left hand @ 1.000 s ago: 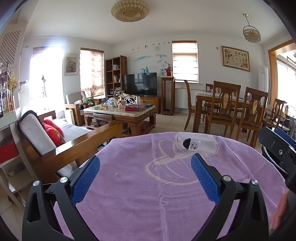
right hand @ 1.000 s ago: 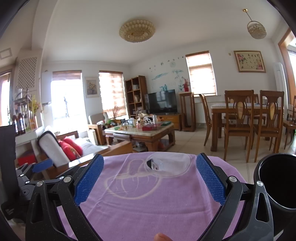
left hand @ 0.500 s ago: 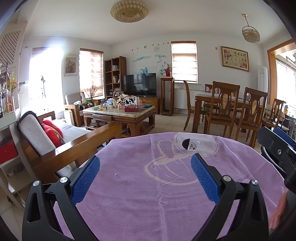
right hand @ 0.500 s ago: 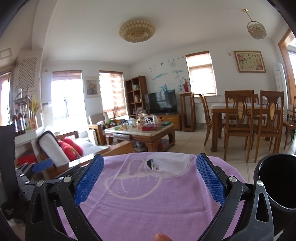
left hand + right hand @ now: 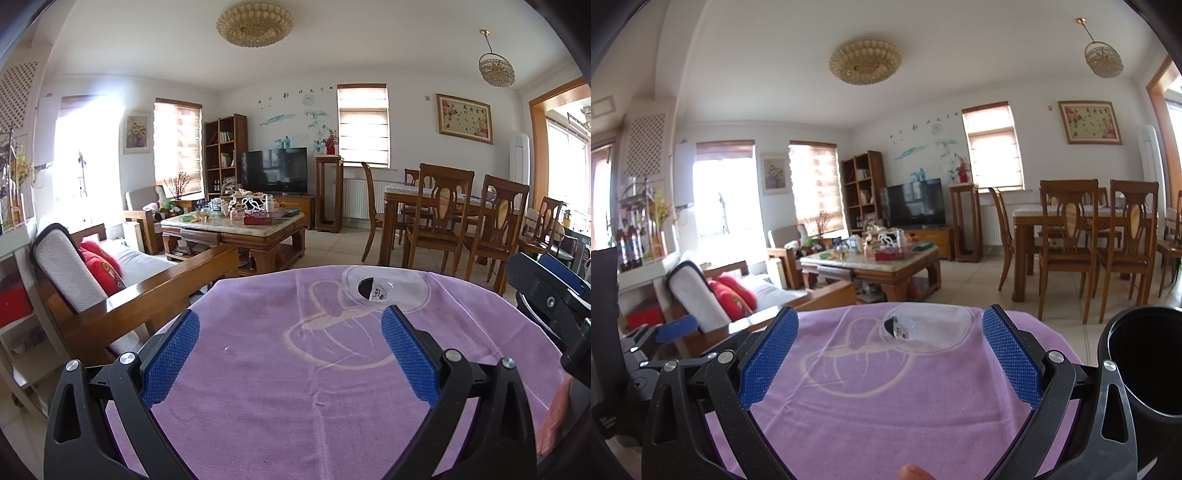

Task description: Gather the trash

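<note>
A small piece of clear plastic trash with a black part and a label [image 5: 373, 290] lies near the far edge of a table covered with a purple cloth [image 5: 295, 369]. It also shows in the right wrist view [image 5: 901, 328]. My left gripper [image 5: 291, 328] is open and empty, well short of the trash. My right gripper [image 5: 891, 325] is open and empty, with the trash lying beyond its fingertips. A black cylindrical bin [image 5: 1145, 373] stands at the table's right edge beside my right gripper.
The right gripper's body [image 5: 550, 299] shows at the right of the left wrist view. A wooden sofa with red cushions [image 5: 103, 280] stands left of the table. A cluttered coffee table [image 5: 236, 229] and dining chairs [image 5: 447, 221] stand beyond.
</note>
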{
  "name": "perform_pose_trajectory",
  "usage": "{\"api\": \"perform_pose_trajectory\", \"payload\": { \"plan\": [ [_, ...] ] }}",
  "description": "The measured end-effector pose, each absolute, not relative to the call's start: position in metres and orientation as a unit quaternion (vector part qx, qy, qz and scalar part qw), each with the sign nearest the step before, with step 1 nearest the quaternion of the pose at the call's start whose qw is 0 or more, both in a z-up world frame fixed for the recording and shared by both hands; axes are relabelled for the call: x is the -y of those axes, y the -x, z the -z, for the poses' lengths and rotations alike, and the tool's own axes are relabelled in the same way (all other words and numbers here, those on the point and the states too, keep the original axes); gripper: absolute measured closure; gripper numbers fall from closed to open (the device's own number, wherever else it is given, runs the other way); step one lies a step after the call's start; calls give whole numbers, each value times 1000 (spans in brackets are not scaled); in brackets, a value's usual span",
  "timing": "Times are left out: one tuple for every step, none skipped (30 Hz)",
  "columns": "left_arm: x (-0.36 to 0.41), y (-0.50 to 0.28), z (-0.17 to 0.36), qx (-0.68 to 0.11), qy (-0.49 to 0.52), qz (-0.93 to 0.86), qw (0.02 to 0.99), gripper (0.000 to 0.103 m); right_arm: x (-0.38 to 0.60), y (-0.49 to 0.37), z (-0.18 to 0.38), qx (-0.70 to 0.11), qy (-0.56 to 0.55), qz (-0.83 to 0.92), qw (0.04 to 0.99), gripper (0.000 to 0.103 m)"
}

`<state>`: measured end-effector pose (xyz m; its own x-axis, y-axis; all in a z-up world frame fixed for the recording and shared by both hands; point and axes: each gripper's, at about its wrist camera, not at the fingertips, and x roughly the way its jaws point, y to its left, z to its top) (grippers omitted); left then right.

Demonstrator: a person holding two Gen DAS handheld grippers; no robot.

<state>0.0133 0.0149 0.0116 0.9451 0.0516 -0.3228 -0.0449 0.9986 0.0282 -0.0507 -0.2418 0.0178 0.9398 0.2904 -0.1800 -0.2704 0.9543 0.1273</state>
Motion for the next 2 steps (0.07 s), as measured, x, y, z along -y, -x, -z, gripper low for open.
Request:
{"api": "perform_pose_trajectory", "payload": {
  "plan": [
    [-15,-13,-12,-163,-11,-24,986,5,242,51,-18,-99,-51,-143,984,4],
    [-14,-13,-12,-163,-12,-24,986,5,242,51,-18,-99,-51,-143,984,4]
  ]
}}
